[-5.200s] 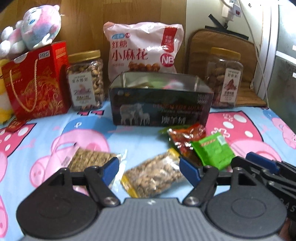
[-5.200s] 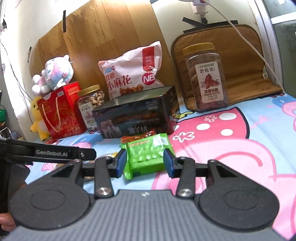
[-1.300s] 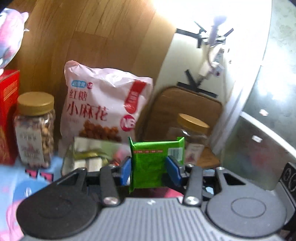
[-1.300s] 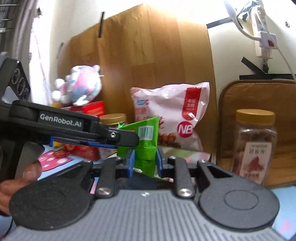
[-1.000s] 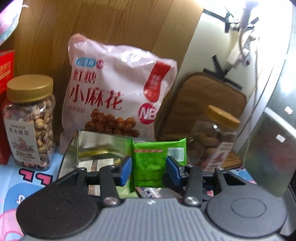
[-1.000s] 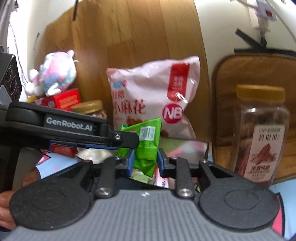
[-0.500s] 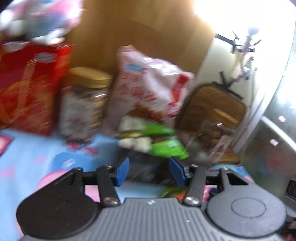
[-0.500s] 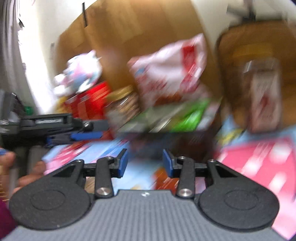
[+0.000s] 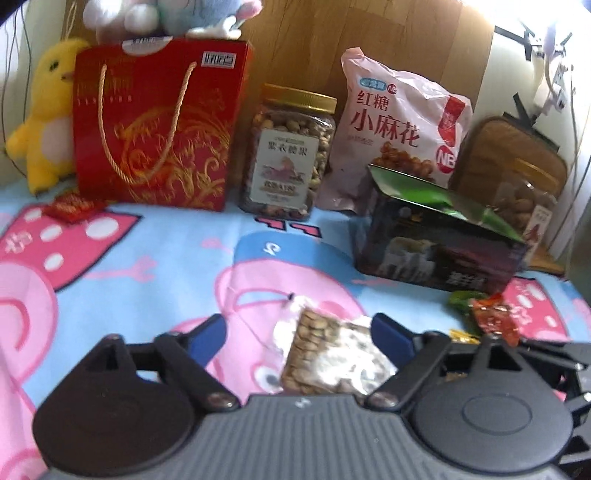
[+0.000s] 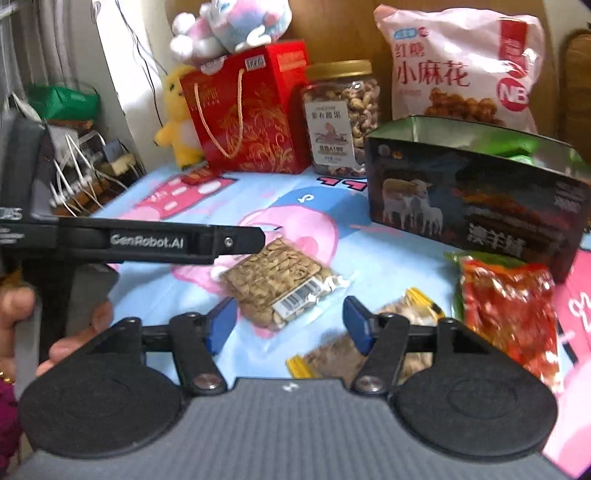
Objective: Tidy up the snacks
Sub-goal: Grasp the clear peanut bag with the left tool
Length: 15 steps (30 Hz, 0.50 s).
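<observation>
1. Left gripper (image 9: 306,334) has its jaws spread wide and holds nothing; it hangs just above a clear seed pack (image 9: 328,354) that lies flat on the sheet (image 9: 155,258) between its blue fingertips (image 9: 207,336)
2. Right gripper (image 10: 288,325) is also wide apart and empty, low over the sheet, with the seed pack (image 10: 277,284) ahead of its left tip and a yellow-edged nut pack (image 10: 369,339) partly under its right tip
3. A red snack pack (image 10: 509,314) lies to the right of the nut pack, just in front of the dark tin (image 10: 476,195)
4. The tin stands open on the sheet; something green (image 10: 517,147) shows inside it
5. Behind the tin a pink bag (image 9: 399,129) leans on the wooden board; a nut jar (image 9: 291,155) stands to its left, then a red gift bag (image 9: 159,125)
6. A second jar (image 9: 524,199) stands behind the tin to the right
7. A yellow plush (image 9: 44,110) sits left of the gift bag, another plush (image 10: 229,26) on top of it
</observation>
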Motion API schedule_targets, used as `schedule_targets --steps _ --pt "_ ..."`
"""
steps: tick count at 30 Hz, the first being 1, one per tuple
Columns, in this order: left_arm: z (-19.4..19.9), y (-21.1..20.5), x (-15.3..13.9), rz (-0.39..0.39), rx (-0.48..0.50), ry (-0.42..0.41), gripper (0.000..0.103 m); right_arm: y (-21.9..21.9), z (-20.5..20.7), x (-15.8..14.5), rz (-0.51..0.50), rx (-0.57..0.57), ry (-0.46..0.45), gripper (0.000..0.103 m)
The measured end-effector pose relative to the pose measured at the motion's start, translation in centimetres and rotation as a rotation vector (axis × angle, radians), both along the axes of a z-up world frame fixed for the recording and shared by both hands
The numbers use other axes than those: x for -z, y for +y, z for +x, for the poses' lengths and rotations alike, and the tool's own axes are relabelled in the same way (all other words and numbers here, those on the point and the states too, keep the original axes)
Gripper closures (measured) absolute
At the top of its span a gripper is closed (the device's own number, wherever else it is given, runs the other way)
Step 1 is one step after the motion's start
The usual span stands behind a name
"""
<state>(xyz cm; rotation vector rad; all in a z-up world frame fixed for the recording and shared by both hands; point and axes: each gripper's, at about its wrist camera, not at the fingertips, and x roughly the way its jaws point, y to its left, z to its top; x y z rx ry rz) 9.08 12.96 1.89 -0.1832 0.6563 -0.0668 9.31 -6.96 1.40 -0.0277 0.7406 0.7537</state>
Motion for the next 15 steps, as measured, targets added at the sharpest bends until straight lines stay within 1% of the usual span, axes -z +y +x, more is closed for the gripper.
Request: schedule_targets --steps 1,2,3,4,5,6,7,8,9,11,12,13,15 --pt "0.1 -0.2 0.0 0.013 0.002 -0.008 0.011 0.6 0.2 0.2 -0.025 -0.002 -0.012 0.026" --pt "0.2 -0.4 0.1 0.018 0.012 -0.012 0.011 1.1 0.3 0.4 -0.052 -0.009 -0.022 0.025" --pt "0.3 -0.5 0.3 0.012 0.026 -0.007 0.014 1.6 0.4 0.9 -0.082 -0.017 -0.032 0.024" --pt "0.5 -0.6 0.6 -0.009 0.05 0.011 0.024 2.1 0.5 1.3 -0.105 -0.024 -0.043 0.023" --pt "0.8 -0.7 1.1 -0.04 0.079 0.039 0.032 2.3 0.3 1.5 -0.114 -0.029 -0.074 0.023" --pt "0.9 -0.9 1.6 -0.036 0.074 0.05 0.034 2.5 0.2 1.6 -0.121 -0.035 -0.088 0.023" --pt "0.6 -1.3 1.7 -0.003 0.072 0.034 0.036 2.5 0.3 1.6 -0.121 -0.029 -0.088 0.03" --pt "0.5 -1.5 1.8 0.013 0.075 0.029 0.037 2.4 0.3 1.6 -0.114 -0.026 -0.09 0.04" --pt "0.4 -1.6 1.8 0.013 0.077 0.029 0.038 2.1 0.2 1.5 -0.108 -0.02 -0.099 0.053" --pt "0.3 -1.4 1.7 -0.011 0.08 0.034 0.044 1.7 0.2 1.4 -0.083 -0.004 -0.082 0.059" --pt "0.1 -1.3 1.6 -0.024 0.083 0.037 0.044 1.4 0.1 1.4 -0.075 0.006 -0.079 0.062" --pt "0.0 -1.2 1.5 -0.04 0.088 0.041 0.045 1.1 -0.1 1.3 -0.067 0.02 -0.081 0.07" --pt "-0.5 -1.2 1.4 -0.068 0.095 0.036 0.047 0.8 -0.6 0.9 -0.06 0.046 -0.101 0.078"
